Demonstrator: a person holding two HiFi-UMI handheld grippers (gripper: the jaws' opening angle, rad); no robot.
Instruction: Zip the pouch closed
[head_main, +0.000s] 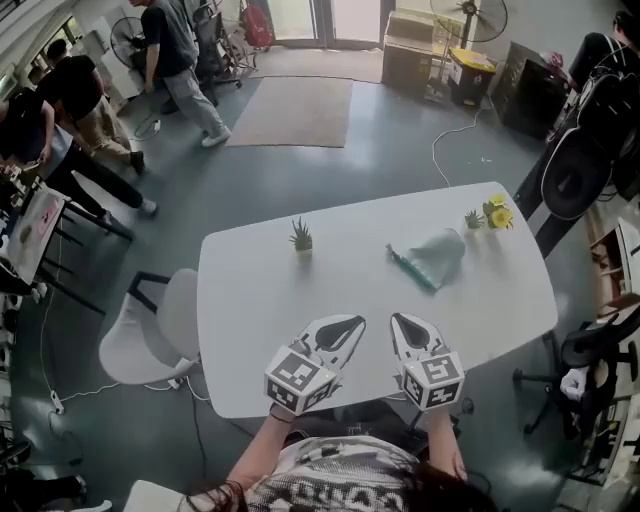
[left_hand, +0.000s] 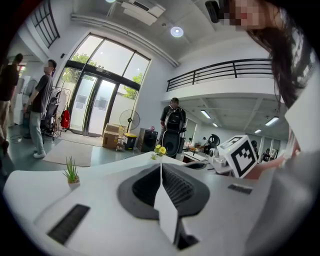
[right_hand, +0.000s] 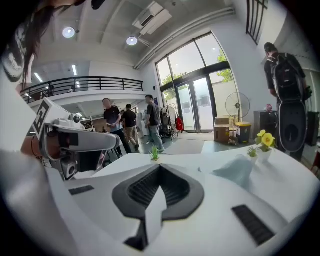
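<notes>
A pale blue-grey pouch (head_main: 432, 257) with a teal zip edge lies on the white table (head_main: 250, 300), right of centre and toward the far side. It shows again as a soft blue-grey shape (right_hand: 239, 171) in the right gripper view. Both grippers hover over the near edge of the table, well short of the pouch. My left gripper (head_main: 352, 322) is shut with nothing in it, jaws meeting in a line (left_hand: 161, 167). My right gripper (head_main: 397, 319) is shut and empty as well (right_hand: 160, 167). Neither touches the pouch.
A small green plant (head_main: 301, 237) stands left of centre on the table. A pot of yellow flowers (head_main: 494, 215) sits at the far right corner. A white chair (head_main: 150, 330) stands at the table's left. People walk on the grey floor beyond; fans and boxes line the far wall.
</notes>
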